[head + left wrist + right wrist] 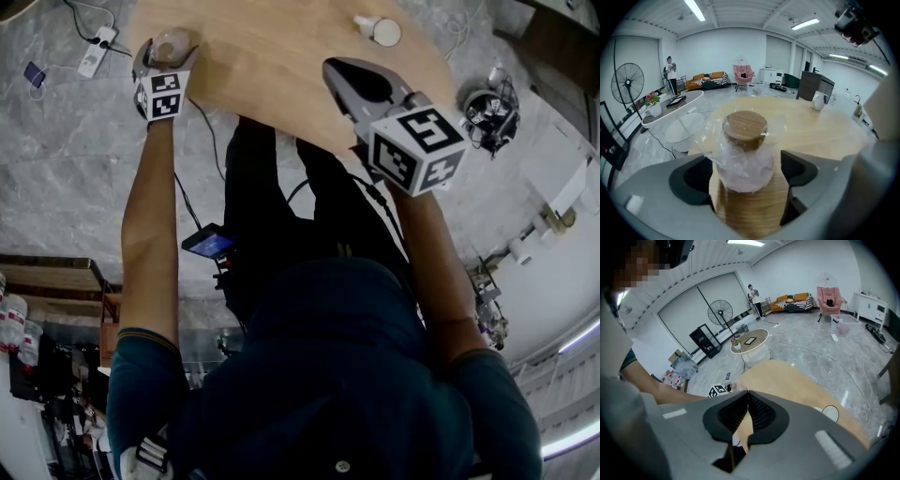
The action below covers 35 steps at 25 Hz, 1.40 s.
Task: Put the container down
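The container (743, 157) is a small clear jar with a cork lid (744, 126), wrapped in crinkled clear plastic. It stands upright on the wooden table (820, 136), near its left edge in the head view (172, 43). My left gripper (746, 177) is open, one jaw on each side of the jar, with a narrow gap between each pad and the jar; the head view shows this gripper (161, 51) at the table's left edge. My right gripper (336, 73) hovers over the middle of the table, shut with nothing between its jaws (746, 401).
A small white round cup (380, 30) sits at the far side of the table, also in the right gripper view (829, 414). On the floor lie a power strip (97, 52) to the left and a tangle of cables (487, 108) to the right. A phone (208, 242) hangs by the person's body.
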{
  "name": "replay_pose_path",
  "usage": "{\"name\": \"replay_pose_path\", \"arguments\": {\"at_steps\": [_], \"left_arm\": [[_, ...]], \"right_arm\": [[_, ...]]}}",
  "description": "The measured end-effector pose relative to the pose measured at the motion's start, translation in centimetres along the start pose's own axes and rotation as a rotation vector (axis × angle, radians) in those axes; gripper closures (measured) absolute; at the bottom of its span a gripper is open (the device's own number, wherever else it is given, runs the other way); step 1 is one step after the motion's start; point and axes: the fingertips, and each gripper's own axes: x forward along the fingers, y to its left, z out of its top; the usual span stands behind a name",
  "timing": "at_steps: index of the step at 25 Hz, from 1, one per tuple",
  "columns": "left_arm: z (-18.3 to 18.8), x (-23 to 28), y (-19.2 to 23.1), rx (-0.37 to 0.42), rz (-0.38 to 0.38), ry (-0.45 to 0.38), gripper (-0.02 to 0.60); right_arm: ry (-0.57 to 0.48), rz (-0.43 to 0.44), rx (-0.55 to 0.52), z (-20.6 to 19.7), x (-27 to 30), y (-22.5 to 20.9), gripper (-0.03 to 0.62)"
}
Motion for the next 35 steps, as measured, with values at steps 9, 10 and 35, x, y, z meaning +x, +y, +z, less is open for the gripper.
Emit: {"name": "replay_pose_path", "arguments": {"at_steps": [9, 10, 35], "left_arm": [[0.3, -4.4, 1.2, -0.017, 0.079, 0.006, 0.132], [0.3, -5.1, 1.4, -0.022, 0.092, 0.002, 0.136], [13.1, -35.7, 2.5, -0.004, 0.484, -0.266, 0.324]], "right_arm": [[-0.029, 0.046, -0.055, 1.5, -1.3, 1.2, 0.583], [-0.035, 0.053, -0.066, 1.9, -1.7, 1.5, 0.583], [-0.226, 0.233, -0.317, 10.1, -14.6, 9.1, 0.583]]}}
